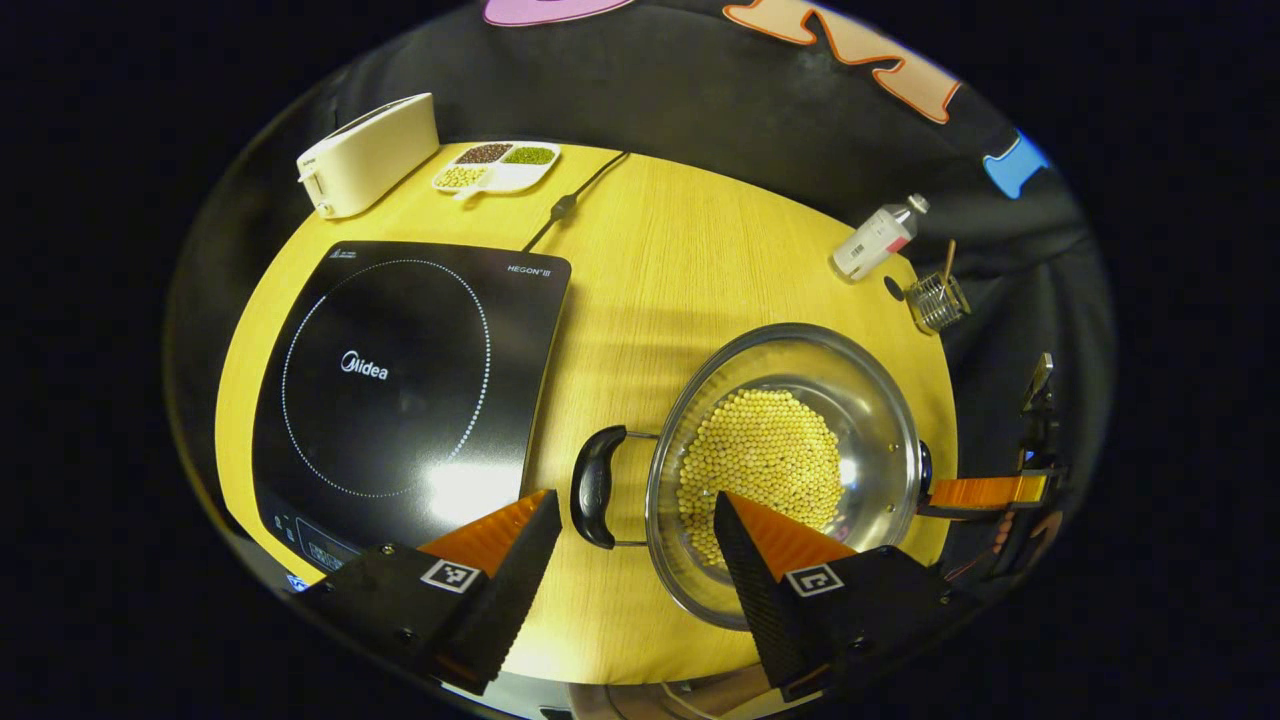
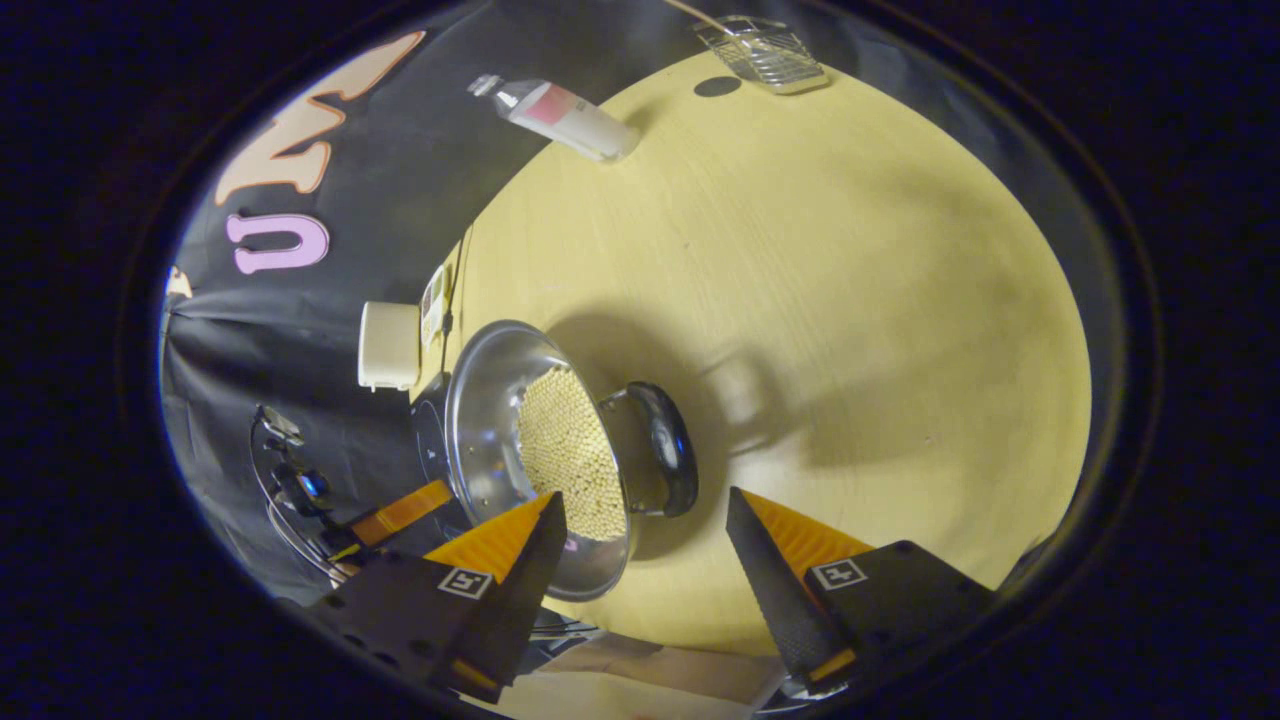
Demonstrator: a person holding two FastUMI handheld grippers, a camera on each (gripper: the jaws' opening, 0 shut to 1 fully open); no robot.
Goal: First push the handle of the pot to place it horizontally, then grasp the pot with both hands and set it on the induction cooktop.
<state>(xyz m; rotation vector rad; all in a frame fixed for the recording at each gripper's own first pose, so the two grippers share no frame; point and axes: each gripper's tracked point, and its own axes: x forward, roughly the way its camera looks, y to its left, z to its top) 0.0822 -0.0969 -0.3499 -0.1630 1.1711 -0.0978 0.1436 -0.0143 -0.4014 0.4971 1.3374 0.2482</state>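
The left claw (image 1: pixel 637 520) hung above the bench (image 1: pixel 660 260), fingers spread wide, straddling the pot's near black handle (image 1: pixel 594 487) without touching it. The right claw (image 2: pixel 645 520) was likewise spread, hovering just short of the opposite handle (image 2: pixel 664 448); in the left gripper view it showed beyond the pot's far rim (image 1: pixel 985 492).

The steel pot (image 1: pixel 790 470), holding pale round beans, stood upright on the bench just beside the induction cooktop (image 1: pixel 400 380), not on it. Its two handles lay on a line running across the left gripper view, one pointing toward the cooktop, the other away.
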